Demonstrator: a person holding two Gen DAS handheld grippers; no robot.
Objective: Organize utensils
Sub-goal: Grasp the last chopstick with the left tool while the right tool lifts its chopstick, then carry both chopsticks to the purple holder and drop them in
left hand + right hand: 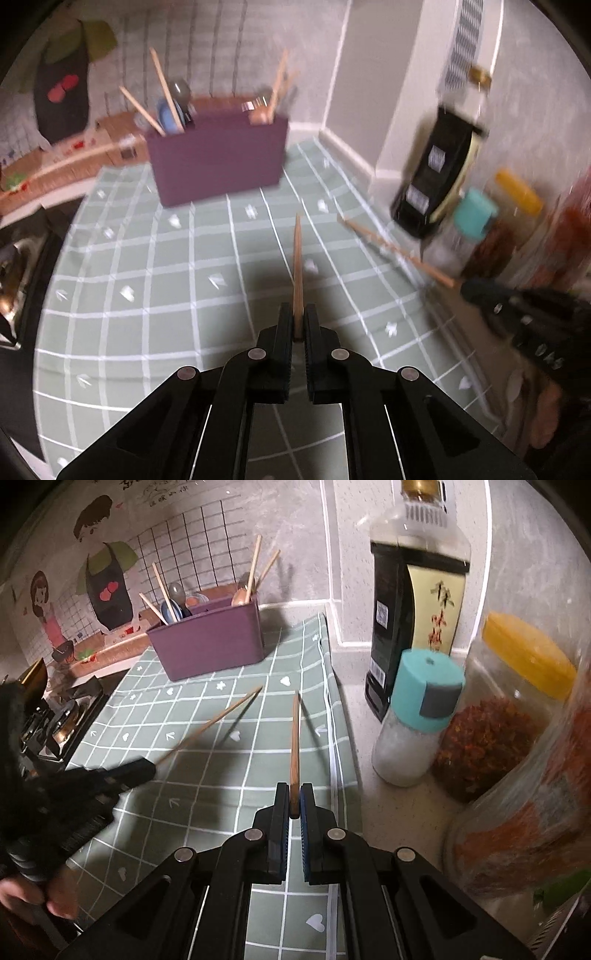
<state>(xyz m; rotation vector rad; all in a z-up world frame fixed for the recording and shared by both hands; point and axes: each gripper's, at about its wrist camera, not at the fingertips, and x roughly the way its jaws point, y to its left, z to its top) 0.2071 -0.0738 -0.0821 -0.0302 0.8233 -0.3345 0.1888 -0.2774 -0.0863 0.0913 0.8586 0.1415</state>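
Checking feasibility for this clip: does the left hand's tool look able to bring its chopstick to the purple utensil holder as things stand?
Probably yes: the left tool grips a chopstick, and only bare checked cloth lies between it and the purple holder.

Counter (369,738) is pale speckled stone, covered mostly by a green cloth (221,775) with white grid lines and small white hearts; cloth edge hangs loose near the right side; back wall (288,528) is grey, rough-looking, with a thin black grid pattern on its left part; cartoon sticker (107,576) of a figure in a dark apron with red hearts on that wall, a second cartoon figure (44,605) left of it; white trim (327,554) runs up the corner; gas stove (62,720) at far left, dark; light is dim, hard shadows on the cloth.
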